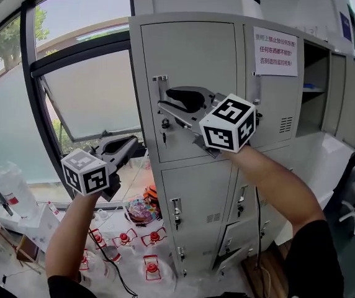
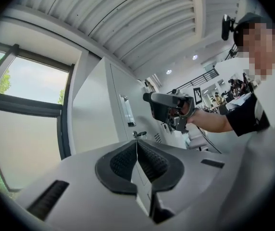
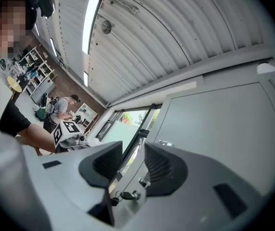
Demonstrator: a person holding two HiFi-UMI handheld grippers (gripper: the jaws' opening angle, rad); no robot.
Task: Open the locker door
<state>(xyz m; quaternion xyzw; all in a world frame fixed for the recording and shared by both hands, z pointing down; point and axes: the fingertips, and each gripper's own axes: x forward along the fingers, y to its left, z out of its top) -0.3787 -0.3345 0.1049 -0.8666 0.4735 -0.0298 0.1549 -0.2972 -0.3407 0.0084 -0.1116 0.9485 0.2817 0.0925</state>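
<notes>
**A:** Where's the locker door [image 1: 190,82] at?

**B:** Closed, at the top-left corner of the grey locker bank [image 1: 196,191], right by the window [image 1: 90,98]. Your right gripper [image 1: 172,102] has its jaws spread around the latch handle [image 1: 161,89], not pinching. Your left gripper [image 1: 134,146] is closed tight on nothing, near the window. Red-capped water jugs [image 1: 152,269] sit on the floor [image 1: 196,285] below.

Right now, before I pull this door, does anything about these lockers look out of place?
Two things. A low locker door near the floor hangs ajar, tilted out from the row. An upper locker to the right stands open while its neighbours are shut.
</notes>
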